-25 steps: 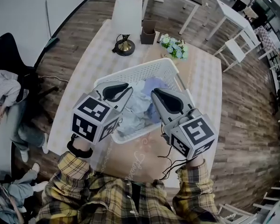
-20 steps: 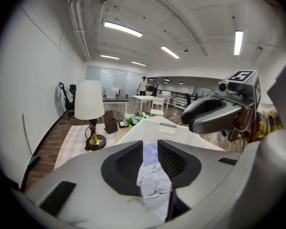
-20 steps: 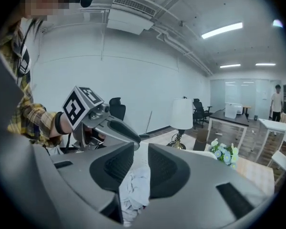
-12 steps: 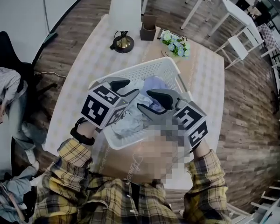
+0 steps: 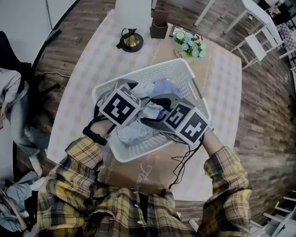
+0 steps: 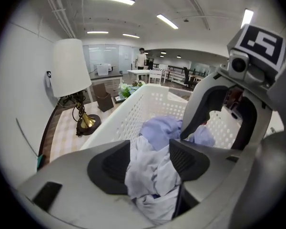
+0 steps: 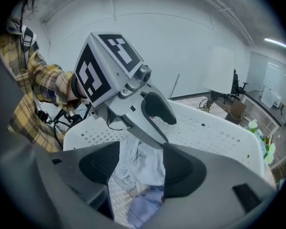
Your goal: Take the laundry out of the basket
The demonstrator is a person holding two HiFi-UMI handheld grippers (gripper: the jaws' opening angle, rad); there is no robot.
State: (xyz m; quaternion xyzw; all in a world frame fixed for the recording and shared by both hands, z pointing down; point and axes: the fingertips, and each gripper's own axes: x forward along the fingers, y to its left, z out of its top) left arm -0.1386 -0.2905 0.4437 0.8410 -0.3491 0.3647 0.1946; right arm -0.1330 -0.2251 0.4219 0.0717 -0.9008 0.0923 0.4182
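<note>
A white perforated basket (image 5: 185, 70) stands on the table and holds crumpled pale blue and white laundry (image 5: 133, 132) and a lavender piece (image 5: 166, 87). Both grippers are inside it, pointing steeply down. My left gripper (image 5: 138, 94) is open, and its jaws have just been opening; white cloth (image 6: 152, 173) lies loosely between them, with the lavender piece (image 6: 161, 128) beyond. My right gripper (image 5: 155, 113) is open too, its jaws also just opened, astride pale cloth (image 7: 142, 168). The two grippers face each other closely over the pile.
A lamp with a white shade (image 5: 132, 4), a small brown box (image 5: 159, 24) and a bunch of flowers (image 5: 191, 42) stand at the table's far end. The chequered tablecloth (image 5: 84, 98) shows around the basket. White chairs stand at the right, and a seated person (image 5: 5, 93) at the left.
Both grippers have come down from above the basket into the laundry. Their jaws have spread from nearly shut to wide apart.
</note>
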